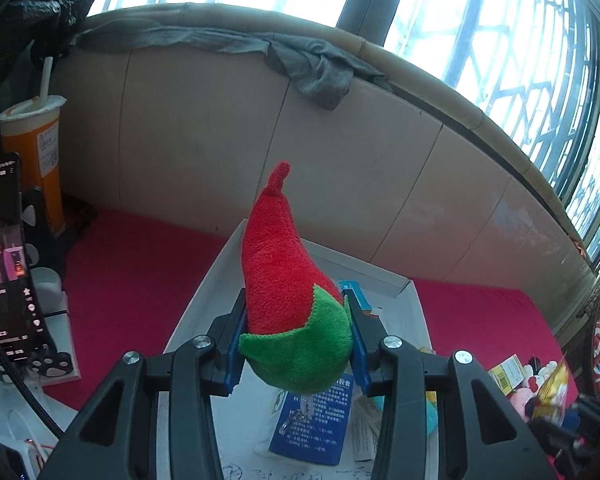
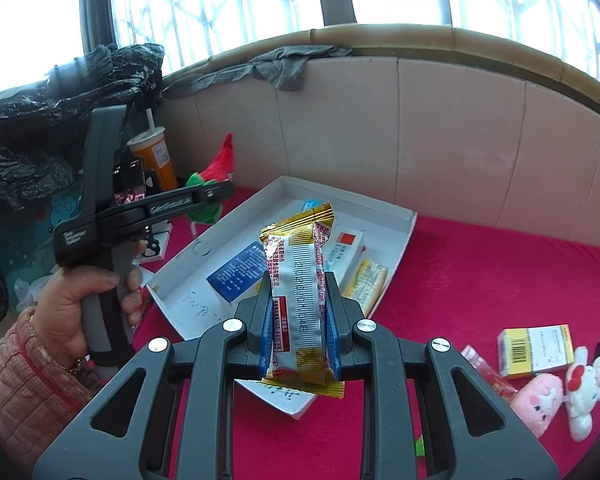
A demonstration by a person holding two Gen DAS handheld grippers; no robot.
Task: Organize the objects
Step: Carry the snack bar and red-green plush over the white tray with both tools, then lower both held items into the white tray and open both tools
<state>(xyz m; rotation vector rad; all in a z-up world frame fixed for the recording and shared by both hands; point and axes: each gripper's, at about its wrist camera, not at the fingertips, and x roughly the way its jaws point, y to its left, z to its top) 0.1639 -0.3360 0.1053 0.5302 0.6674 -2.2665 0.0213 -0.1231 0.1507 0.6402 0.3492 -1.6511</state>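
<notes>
The right gripper (image 2: 298, 332) pinched a snack packet (image 2: 300, 296) and the left gripper (image 1: 298, 336) a plush chilli (image 1: 284, 280) above the white tray (image 2: 400, 240), where either loosely held item risked slipping onto the red cloth (image 2: 480, 272).

— What can't you make out from my side?

— My left gripper (image 2: 216, 196) covers the middle of the plush chili (image 2: 216, 168), and its fingertips are lost behind the toy. The print on my snack packet (image 2: 300, 292) is too small to read.

— And the white tray (image 1: 204, 292)?

— My arms hide its near end. The blue box (image 1: 316, 420) sits partly under the chili.
</notes>
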